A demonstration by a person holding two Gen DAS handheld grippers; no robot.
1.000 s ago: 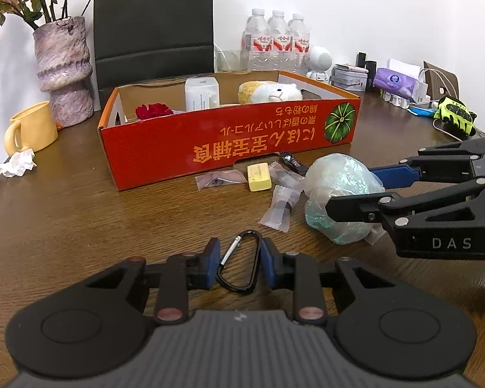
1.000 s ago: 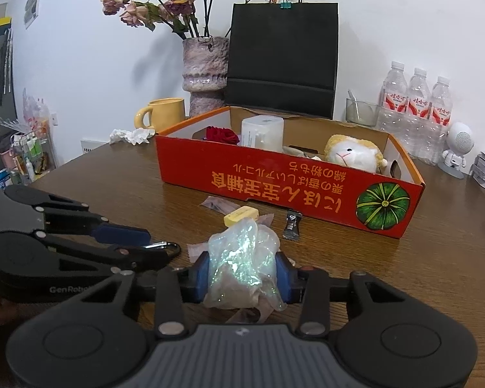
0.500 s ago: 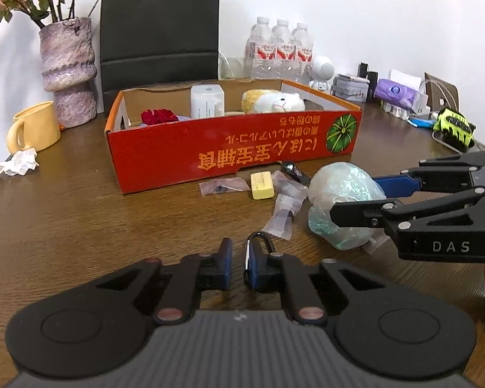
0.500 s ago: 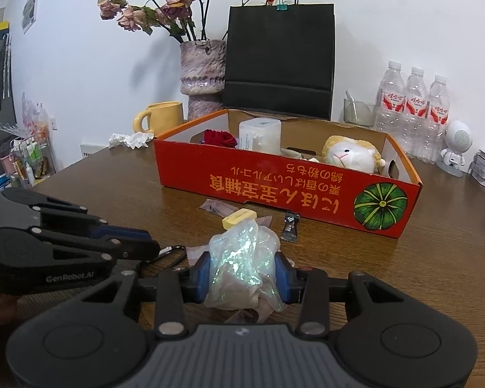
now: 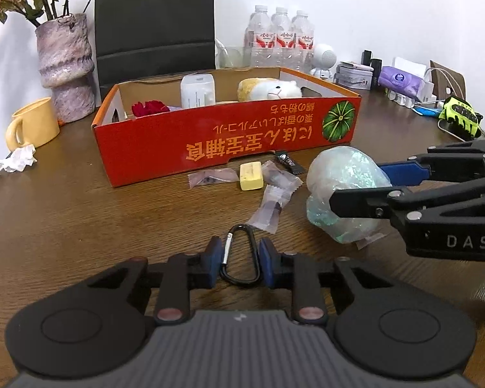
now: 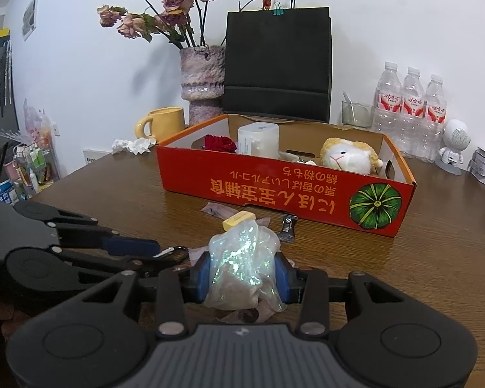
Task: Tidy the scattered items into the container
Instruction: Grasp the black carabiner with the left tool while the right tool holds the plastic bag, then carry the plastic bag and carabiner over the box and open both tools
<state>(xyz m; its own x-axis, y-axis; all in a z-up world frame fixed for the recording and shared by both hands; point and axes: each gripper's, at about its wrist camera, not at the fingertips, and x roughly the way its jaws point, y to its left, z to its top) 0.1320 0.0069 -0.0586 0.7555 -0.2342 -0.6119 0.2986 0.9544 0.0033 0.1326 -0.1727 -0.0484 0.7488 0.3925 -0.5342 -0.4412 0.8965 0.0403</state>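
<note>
A red cardboard box [image 5: 210, 142] [image 6: 274, 190] stands on the wooden table and holds a plush toy [image 5: 268, 89], a white canister [image 5: 197, 90] and a red rose [image 5: 148, 108]. My left gripper [image 5: 239, 257] sits around a black carabiner [image 5: 241, 253] lying flat on the table, its blue pads beside the carabiner's sides. My right gripper [image 6: 242, 273] is shut on a crumpled iridescent plastic bag [image 6: 242, 258] [image 5: 342, 190]. A yellow eraser [image 5: 250, 176], clear wrappers [image 5: 271, 207] and a small black sachet [image 5: 289, 163] lie in front of the box.
A vase of dried roses [image 6: 203, 80], a black paper bag [image 6: 278, 64], a yellow mug [image 5: 32, 124], crumpled tissue [image 5: 11, 163] and water bottles [image 6: 410, 103] stand behind the box. Desk clutter and a green glove [image 5: 459, 118] are at the right.
The left gripper closed narrowly half a second ago with the carabiner on edge; now its pads are wider apart and the carabiner lies flat between them. The right gripper keeps its hold on the bag.
</note>
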